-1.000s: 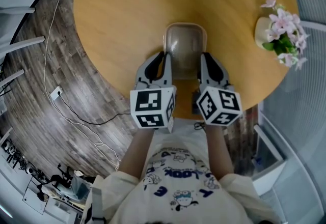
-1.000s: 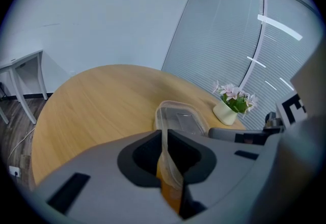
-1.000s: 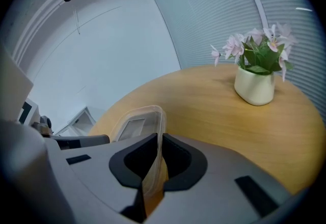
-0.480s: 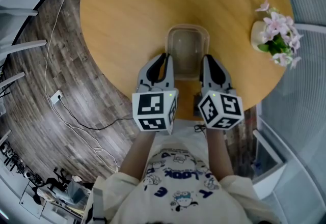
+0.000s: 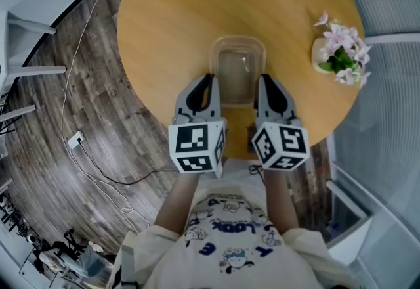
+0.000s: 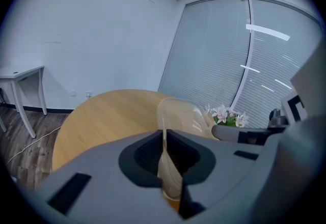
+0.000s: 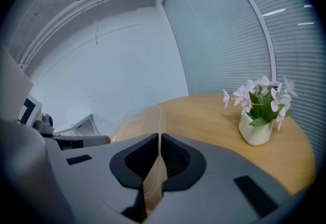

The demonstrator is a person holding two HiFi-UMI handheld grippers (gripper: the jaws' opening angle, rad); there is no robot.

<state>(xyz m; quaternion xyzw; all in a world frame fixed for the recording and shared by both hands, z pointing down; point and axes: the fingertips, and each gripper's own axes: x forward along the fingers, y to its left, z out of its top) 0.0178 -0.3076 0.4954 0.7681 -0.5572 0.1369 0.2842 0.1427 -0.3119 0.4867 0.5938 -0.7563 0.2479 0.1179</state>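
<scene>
The clear rectangular plastic container [image 5: 237, 69] is between the left gripper [image 5: 209, 81] and the right gripper [image 5: 261, 79], over the near edge of the round wooden bench [image 5: 170, 12]. The white pot of pink flowers [image 5: 336, 52] stands well apart to its right.

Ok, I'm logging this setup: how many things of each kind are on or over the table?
clear plastic container: 1
pot of pink flowers: 1
grippers, left gripper and right gripper, each shut on the container: 2
Total: 4

The head view looks steeply down from above the round table [image 5: 170, 12]. Each gripper view sits low, close against the clear plastic container [image 5: 237, 67], facing far across the table. All three share that container and the potted flowers [image 5: 338, 51].
</scene>
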